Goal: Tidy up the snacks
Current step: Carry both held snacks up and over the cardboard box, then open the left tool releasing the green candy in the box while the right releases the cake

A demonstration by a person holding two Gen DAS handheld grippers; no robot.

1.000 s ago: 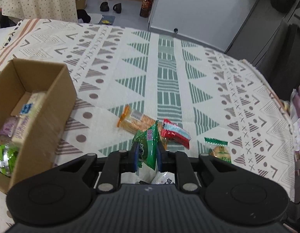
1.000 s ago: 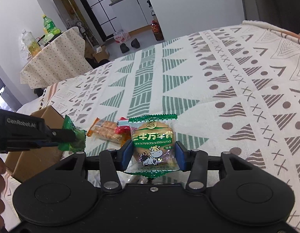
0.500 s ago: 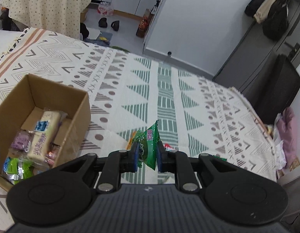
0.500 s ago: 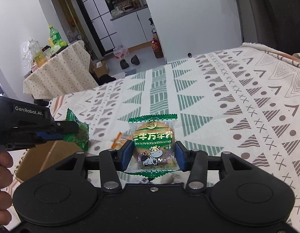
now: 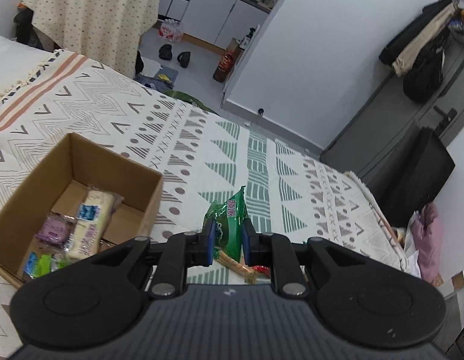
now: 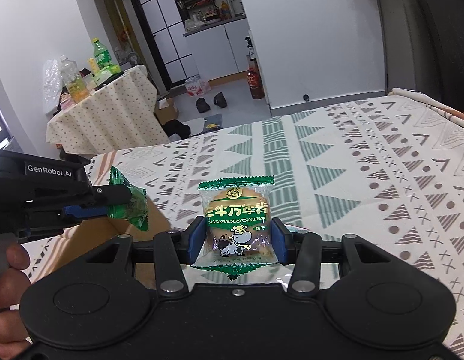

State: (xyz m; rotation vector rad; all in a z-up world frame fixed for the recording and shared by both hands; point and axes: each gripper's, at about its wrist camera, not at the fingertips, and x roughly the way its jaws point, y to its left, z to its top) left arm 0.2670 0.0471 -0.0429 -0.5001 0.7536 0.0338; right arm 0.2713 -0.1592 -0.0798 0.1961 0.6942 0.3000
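A lived-in home: patterned bedspread (image 5: 202,138), cloth-draped table (image 6: 112,111), shoes (image 6: 211,103), kitchen cabinets (image 6: 232,45).

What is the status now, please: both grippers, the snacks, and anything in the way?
Left gripper shut on green packet. Right gripper shut on biscuit pack. Cardboard box open, part filled, path unobstructed.

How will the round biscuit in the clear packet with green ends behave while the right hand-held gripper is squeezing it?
The biscuit packet probably stays stiff in the middle, because the round biscuit fills it between the right hand-held gripper pads. The biscuit may crack if squeezed harder. The glossy film looks slippery, so it could slide down.
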